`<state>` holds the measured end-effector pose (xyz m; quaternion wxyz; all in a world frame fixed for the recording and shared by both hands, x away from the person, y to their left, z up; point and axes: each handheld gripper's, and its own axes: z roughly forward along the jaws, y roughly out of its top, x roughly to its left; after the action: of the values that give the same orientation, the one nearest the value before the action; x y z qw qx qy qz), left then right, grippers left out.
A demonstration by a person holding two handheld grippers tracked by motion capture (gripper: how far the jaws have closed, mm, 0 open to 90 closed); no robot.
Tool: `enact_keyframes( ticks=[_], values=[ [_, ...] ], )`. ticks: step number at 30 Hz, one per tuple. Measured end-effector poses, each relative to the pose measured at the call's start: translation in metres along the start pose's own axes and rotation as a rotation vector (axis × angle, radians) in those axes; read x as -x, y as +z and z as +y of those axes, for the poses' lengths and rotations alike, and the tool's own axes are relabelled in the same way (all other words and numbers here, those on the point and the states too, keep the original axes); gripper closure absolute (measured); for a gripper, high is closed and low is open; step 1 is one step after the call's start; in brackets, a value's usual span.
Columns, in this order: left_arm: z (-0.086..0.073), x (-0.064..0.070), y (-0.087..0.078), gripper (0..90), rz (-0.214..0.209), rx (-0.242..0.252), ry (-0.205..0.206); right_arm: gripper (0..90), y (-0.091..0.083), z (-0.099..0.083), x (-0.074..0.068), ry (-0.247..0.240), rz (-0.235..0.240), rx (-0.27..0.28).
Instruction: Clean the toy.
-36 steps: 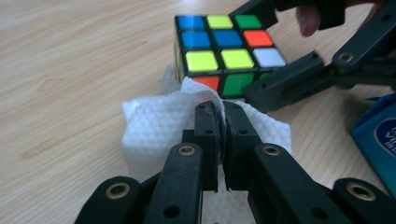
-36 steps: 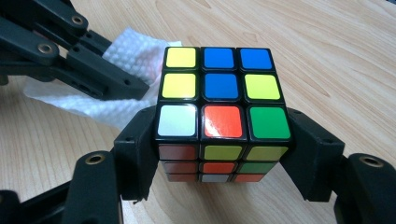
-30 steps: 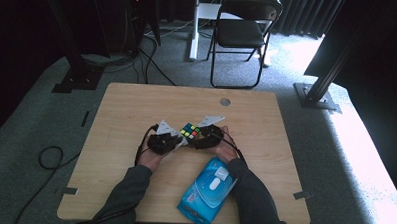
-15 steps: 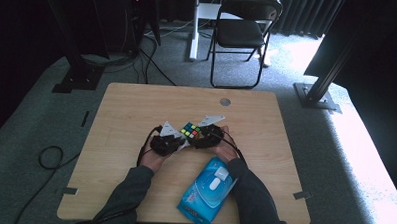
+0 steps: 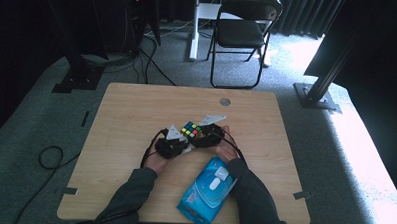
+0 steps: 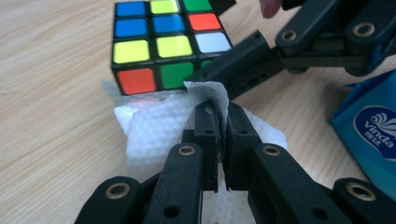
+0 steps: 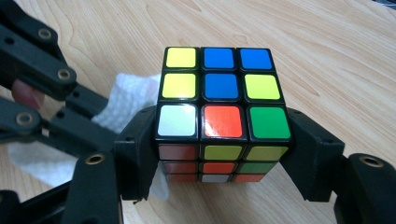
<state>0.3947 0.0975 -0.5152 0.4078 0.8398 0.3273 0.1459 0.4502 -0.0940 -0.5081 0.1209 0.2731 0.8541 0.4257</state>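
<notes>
**Tongs wiping the cube**

Right tongs [image 7: 223,154] clamp the cube [image 7: 219,88] on the counter [image 5: 136,110]; left tongs [image 6: 217,116] pinch a tissue [image 6: 159,130] against its side. Little has shifted over the last second, so I judge wiping continues.

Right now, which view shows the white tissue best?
The left gripper view: the tissue lies pinched in the left claw. The right gripper view shows its edge behind the cube; the high view, a sliver.
</notes>
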Motion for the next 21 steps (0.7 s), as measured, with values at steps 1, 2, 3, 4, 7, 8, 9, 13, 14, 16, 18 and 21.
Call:
enact_keyframes(
  ticks=[1,2,3,4,7,8,9,13,14,16,18,21],
  values=[
    [0.0,0.001,0.001,85.8,-0.001,-0.004,0.002,34.3,0.0,0.0,0.0,0.0,-0.001,0.001],
    [-0.001,0.002,0.002,85.8,-0.003,-0.001,0.001,34.3,0.0,0.0,0.0,0.0,-0.002,0.002],
    [-0.001,0.002,0.002,85.8,-0.004,-0.003,0.002,34.3,0.0,0.0,0.0,0.002,-0.002,0.006],
    [-0.001,0.003,0.003,85.9,-0.004,-0.003,0.004,34.3,0.0,0.001,0.0,0.003,-0.002,0.007],
    [-0.001,0.005,0.004,85.8,-0.007,-0.008,0.012,34.3,-0.001,0.0,0.001,0.005,-0.003,0.008],
    [-0.001,0.006,0.005,85.9,-0.01,-0.008,0.016,34.3,-0.001,0.0,0.001,0.007,-0.002,0.009],
    [-0.001,0.007,0.006,85.9,-0.011,-0.007,0.019,34.3,-0.001,0.0,0.001,0.009,-0.001,0.011],
    [-0.001,0.01,0.007,85.9,-0.016,-0.014,0.035,34.4,-0.001,0.0,0.001,0.015,0.0,0.012],
    [-0.001,0.011,0.008,85.9,-0.019,-0.014,0.037,34.3,-0.001,0.0,0.001,0.014,-0.001,0.012],
    [0.0,0.013,0.009,85.9,-0.023,-0.015,0.042,34.3,-0.001,0.0,0.001,0.017,-0.001,0.012],
    [0.001,0.015,0.01,85.9,-0.029,-0.013,0.049,34.3,-0.001,0.001,0.001,0.018,0.001,0.014],
    [0.001,0.017,0.011,85.8,-0.03,-0.017,0.062,34.3,-0.001,0.0,0.001,0.017,0.002,0.014]
  ],
)
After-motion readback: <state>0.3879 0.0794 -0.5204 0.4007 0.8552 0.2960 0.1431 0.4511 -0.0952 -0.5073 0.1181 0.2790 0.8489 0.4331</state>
